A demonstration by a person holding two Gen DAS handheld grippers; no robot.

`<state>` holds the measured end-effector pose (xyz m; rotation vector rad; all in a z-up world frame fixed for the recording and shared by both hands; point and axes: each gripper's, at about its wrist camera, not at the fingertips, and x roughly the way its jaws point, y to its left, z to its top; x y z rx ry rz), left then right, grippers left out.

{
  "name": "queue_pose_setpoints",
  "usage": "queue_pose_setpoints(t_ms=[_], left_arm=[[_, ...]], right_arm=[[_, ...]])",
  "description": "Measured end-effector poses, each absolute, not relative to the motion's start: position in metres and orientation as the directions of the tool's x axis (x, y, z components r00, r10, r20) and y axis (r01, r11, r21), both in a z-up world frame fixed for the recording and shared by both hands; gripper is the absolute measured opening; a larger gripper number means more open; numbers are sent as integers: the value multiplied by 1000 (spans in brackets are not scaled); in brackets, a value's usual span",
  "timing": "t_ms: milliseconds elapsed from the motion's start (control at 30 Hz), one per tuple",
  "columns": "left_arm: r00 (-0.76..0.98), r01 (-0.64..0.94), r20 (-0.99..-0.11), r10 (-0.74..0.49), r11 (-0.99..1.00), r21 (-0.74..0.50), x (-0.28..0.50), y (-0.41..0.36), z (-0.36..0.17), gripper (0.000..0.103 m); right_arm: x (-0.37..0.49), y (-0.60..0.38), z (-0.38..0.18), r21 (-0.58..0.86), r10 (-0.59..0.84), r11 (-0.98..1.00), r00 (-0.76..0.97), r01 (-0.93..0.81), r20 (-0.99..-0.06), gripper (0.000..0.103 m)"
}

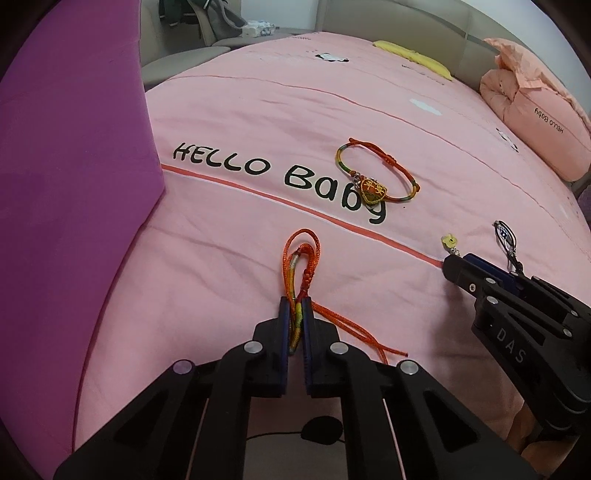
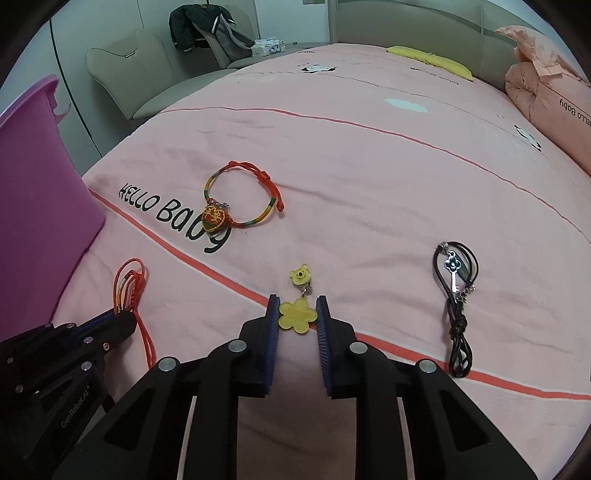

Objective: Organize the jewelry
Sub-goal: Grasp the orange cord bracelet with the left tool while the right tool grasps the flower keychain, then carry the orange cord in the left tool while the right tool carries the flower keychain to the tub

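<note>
My left gripper [image 1: 295, 306] is shut on an orange cord bracelet [image 1: 301, 254] that lies on the pink bed; it also shows in the right wrist view [image 2: 127, 291]. My right gripper [image 2: 297, 301] stands around a yellow flower charm [image 2: 297, 315] with a bear head [image 2: 301, 276], its pads touching the flower's edges. A multicolour bracelet with a heart pendant [image 1: 373, 173] lies further up by the "HELLO Baby" print, also in the right wrist view [image 2: 240, 199]. A black cord bracelet with a silver flower key [image 2: 456, 288] lies to the right.
A purple bin [image 1: 74, 166] stands at the left edge of the bed, also in the right wrist view [image 2: 33, 184]. A folded pink quilt [image 2: 554, 103] and a yellow pillow [image 2: 432, 59] lie at the far right. A chair with a jacket [image 2: 207, 29] stands beyond the bed.
</note>
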<state>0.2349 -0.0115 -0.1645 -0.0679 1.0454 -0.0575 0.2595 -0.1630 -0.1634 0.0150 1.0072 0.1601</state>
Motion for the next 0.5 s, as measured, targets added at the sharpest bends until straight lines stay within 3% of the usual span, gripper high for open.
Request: queue_pose_setpoints(t_ms=[500], left_arm=[[465, 83, -879, -109, 993, -79, 180, -9, -146, 6]], right_arm=[[188, -174, -140, 144, 138, 989, 506, -29, -851, 19]])
